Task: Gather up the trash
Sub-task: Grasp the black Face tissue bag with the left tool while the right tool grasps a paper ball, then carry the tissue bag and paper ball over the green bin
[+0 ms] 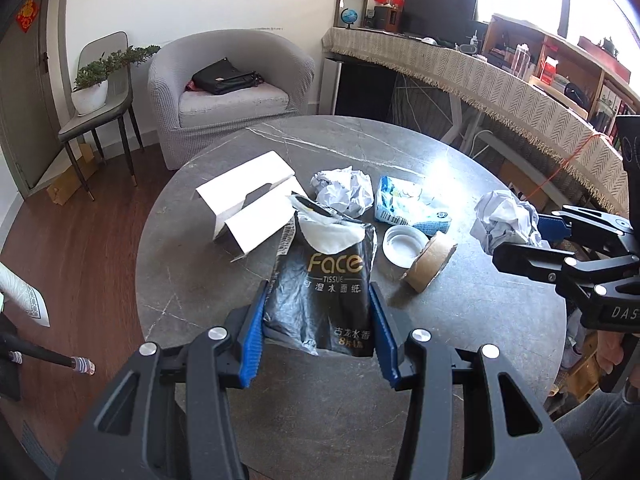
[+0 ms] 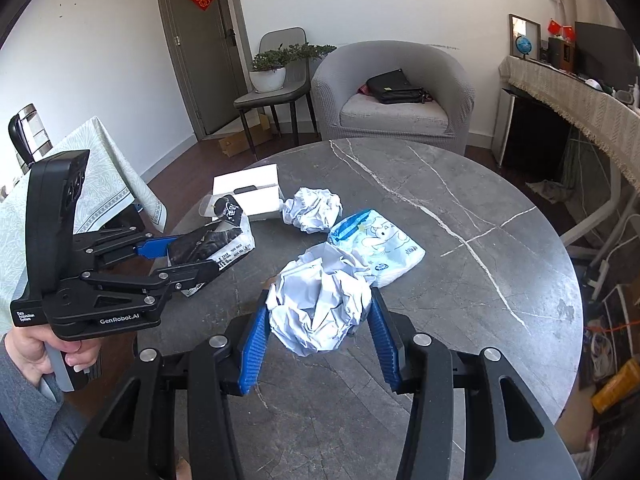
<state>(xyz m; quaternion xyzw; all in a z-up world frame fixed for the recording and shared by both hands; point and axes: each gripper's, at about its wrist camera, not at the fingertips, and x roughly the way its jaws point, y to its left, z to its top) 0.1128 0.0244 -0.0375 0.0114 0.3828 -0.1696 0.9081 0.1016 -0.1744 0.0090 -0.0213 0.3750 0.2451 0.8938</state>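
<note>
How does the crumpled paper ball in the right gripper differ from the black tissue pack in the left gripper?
The crumpled paper ball is white, rounded and unprinted; the black tissue pack is glossy black, flat and printed "Face Tissue". The ball is bare creased paper; the pack is a plastic wrapper torn open at its far end, with white tissue showing. Shared: each is clamped between blue pads, the ball in the right gripper, the pack in the left gripper, above the grey marble table.

A black Face tissue pack (image 1: 320,300), crinkled and torn open, is pinched off the table. 1 crumpled paper ball (image 2: 320,312) is pinched too. Another ball (image 1: 342,190), a blue-white wrapper (image 1: 404,204), white lid (image 1: 404,242), tape roll (image 1: 430,262) and folded card (image 1: 250,208) lie on the tabletop.
</note>
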